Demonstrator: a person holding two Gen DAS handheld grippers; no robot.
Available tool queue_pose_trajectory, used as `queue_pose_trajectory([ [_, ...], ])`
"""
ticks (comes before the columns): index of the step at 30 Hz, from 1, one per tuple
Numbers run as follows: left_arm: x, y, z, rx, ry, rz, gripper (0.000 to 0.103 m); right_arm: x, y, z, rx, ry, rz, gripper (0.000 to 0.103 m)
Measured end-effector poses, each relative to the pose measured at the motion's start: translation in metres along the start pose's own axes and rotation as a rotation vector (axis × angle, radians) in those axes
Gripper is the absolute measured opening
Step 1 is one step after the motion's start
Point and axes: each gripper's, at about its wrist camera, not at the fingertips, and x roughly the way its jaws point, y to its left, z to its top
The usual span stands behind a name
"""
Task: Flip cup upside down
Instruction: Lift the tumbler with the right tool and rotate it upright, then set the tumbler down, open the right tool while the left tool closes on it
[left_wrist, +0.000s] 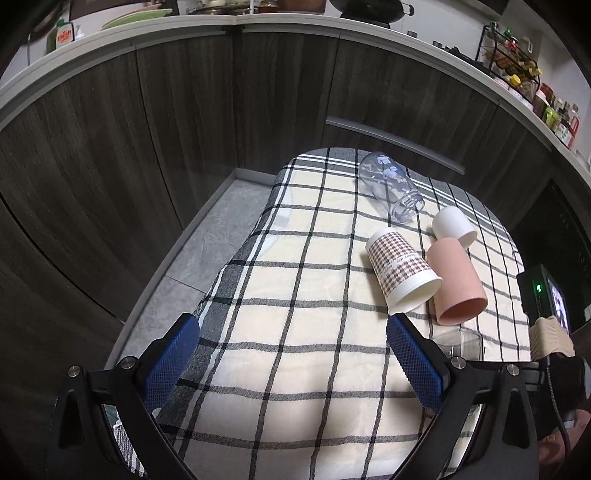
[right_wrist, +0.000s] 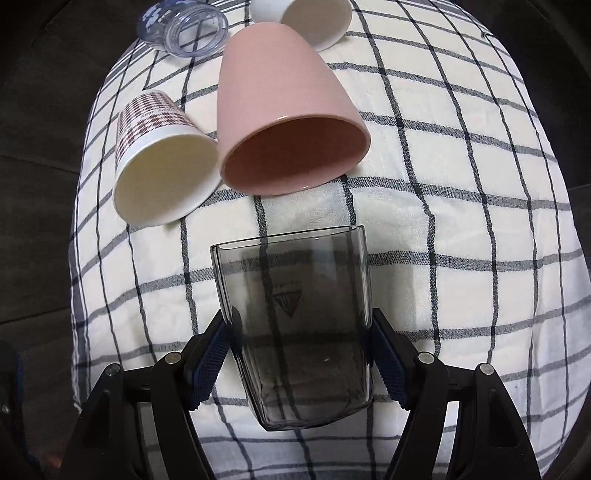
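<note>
My right gripper (right_wrist: 301, 332) is shut on a smoky grey clear cup (right_wrist: 295, 314); its blue pads (right_wrist: 210, 365) press the cup's two sides. The cup points away from me, rim toward the far cups, over the checked cloth (right_wrist: 461, 221). In the left wrist view the cup's rim (left_wrist: 460, 341) shows just right of my left gripper (left_wrist: 291, 332), which is open and empty above the cloth (left_wrist: 295, 295). The right gripper (left_wrist: 546, 332) shows at that view's right edge.
A pink cup (right_wrist: 288, 122), a patterned paper cup (right_wrist: 162, 158), a white cup (right_wrist: 310, 18) and a clear flowered glass (right_wrist: 181, 26) lie on their sides on the cloth. Dark cabinets (left_wrist: 147, 147) and grey floor (left_wrist: 192, 258) lie beyond the table's left edge.
</note>
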Motion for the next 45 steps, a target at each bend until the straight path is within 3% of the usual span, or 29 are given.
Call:
queue_pose_trajectory([
  [4,-0.005,-0.005,-0.005,0.024,-0.005,0.008,0.103,-0.008,-0.001,-0.009,-0.031,-0.032,0.021,0.080],
  [10,-0.015,-0.015,-0.011,0.049,-0.019,0.020,0.103,-0.032,-0.009,-0.023,-0.031,-0.118,0.102,0.080],
  [16,-0.020,-0.039,-0.024,0.068,-0.030,-0.031,0.103,-0.070,-0.050,-0.040,-0.015,-0.276,0.168,0.081],
  [21,-0.014,-0.066,-0.045,0.057,-0.062,-0.097,0.103,-0.101,-0.087,-0.058,-0.008,-0.476,0.148,0.083],
  [23,-0.010,-0.079,-0.054,0.065,-0.099,-0.094,0.103,-0.111,-0.102,-0.066,-0.007,-0.567,0.114,0.084],
  [28,-0.005,-0.113,-0.075,0.171,-0.211,-0.073,0.103,-0.118,-0.135,-0.081,0.000,-0.689,0.049,0.086],
  [37,0.009,-0.137,-0.096,0.190,-0.202,-0.099,0.102,-0.104,-0.161,-0.099,0.039,-0.747,0.024,0.086],
  [45,0.022,-0.159,-0.112,0.214,-0.249,-0.142,0.102,-0.096,-0.179,-0.105,0.101,-0.757,0.037,0.086],
])
